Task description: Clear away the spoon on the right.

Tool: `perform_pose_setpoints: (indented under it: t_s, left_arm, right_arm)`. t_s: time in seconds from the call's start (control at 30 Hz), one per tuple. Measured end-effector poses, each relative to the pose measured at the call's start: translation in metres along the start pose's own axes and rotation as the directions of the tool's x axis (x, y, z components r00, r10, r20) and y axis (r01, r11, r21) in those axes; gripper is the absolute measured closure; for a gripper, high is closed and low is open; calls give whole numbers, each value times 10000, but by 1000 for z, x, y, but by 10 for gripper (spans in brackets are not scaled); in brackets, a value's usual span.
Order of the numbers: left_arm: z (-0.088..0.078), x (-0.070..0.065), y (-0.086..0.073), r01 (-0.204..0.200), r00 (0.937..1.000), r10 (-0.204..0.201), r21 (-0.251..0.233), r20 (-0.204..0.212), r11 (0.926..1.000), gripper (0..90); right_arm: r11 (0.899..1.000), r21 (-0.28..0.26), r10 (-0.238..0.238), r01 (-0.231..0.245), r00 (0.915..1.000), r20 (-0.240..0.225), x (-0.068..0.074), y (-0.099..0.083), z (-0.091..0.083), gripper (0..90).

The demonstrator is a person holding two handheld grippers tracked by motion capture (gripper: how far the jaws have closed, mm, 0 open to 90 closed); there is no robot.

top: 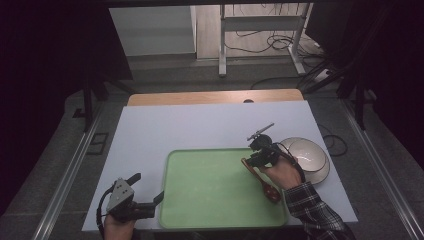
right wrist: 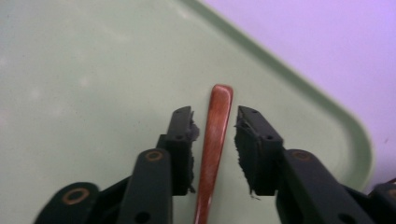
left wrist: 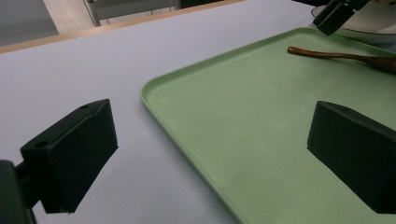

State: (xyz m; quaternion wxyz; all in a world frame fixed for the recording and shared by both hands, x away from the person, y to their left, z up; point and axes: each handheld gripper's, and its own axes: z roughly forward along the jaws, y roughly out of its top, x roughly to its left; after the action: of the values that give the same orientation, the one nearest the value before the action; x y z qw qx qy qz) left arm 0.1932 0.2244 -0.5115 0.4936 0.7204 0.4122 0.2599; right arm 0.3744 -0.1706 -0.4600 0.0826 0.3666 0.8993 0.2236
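Straddling the wooden spoon's [right wrist: 214,140] handle with jaws slightly apart, right gripper [right wrist: 214,135] isn't clamped yet, spoon lying on green tray [top: 200,200] near its right edge—could skid if one pad lands first; left gripper [left wrist: 210,154] idles wide open.

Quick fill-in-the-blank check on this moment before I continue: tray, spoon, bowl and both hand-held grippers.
1. The wooden spoon lies on the ____ tray.
2. The right hand-held gripper has its jaws on either side of the spoon's ____.
3. The white bowl stands on the table, off the tray's ____ side in the high view.
4. The left hand-held gripper is ____ and holds nothing.

Missing words: green; handle; right; open
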Motion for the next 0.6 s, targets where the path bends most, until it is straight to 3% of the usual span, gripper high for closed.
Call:
perform_pose_setpoints:
  t_s: [0.23, 0.4, 0.6]
  left_arm:
    - [0, 0, 0, 8, 10000, -8, -14, -18, 10000, 13]
    - [0, 0, 0, 31, 10000, -31, -49, -22, 10000, 13]
    - [-1, 0, 0, 21, 10000, -21, -60, -5, 10000, 13]
  right_arm:
    - [9955, -806, -497, 496, 9988, 11, 6, -12, 4, 833]
    - [9892, -1439, -279, 281, 9996, 34, 6, -20, 9, 889]
    - [9875, -1490, -506, 519, 9986, 124, 9, -25, 16, 899]
